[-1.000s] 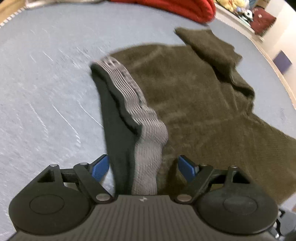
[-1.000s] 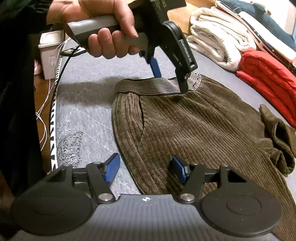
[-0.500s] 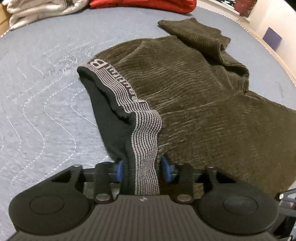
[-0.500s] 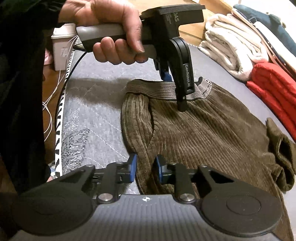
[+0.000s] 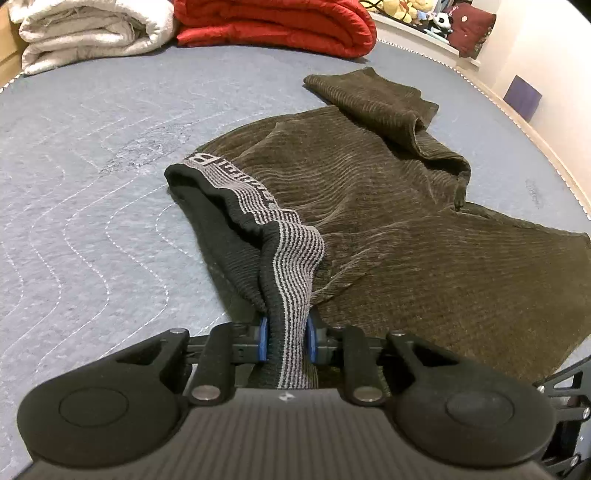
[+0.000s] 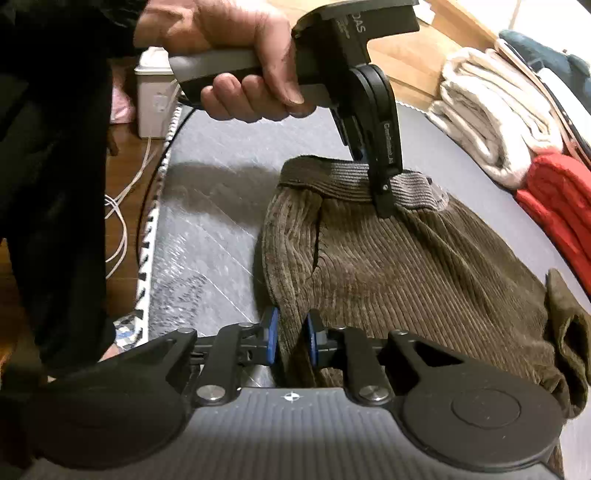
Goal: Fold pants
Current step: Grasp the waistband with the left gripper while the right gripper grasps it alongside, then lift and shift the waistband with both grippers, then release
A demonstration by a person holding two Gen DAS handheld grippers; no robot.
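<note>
— What are your grippers doing?

— My left gripper is clamping the waistband, a stretchy ribbed strip in grey and black stripes, bunching between the blue pads. My right gripper is pinching the side edge of the pants, the cloth standing up in a ridge between its pads.

— And the pants themselves?

— They are lying spread on the mat, brown corduroy with fine ribs running along the legs. From the left camera the waistband is rising off the mat toward me, showing a dark lining inside. One leg is folding back over itself at the far end, and the other is running off to the right.

— What is under them?

— A grey-blue quilted mat with wavy white stitching and a striped edge. Rolled white blankets and a red quilt are sitting at its far side, with soft toys on a ledge beyond. From the right camera I am seeing my left hand wrapping the grey handle, with a white bin and white cables on the wooden floor behind.

— Anything you cannot make out?

— The lettering on the waistband is turning away, so I am not reading it. The gripper bodies are hiding the cloth nearest me, and the right leg's end is cut off.
</note>
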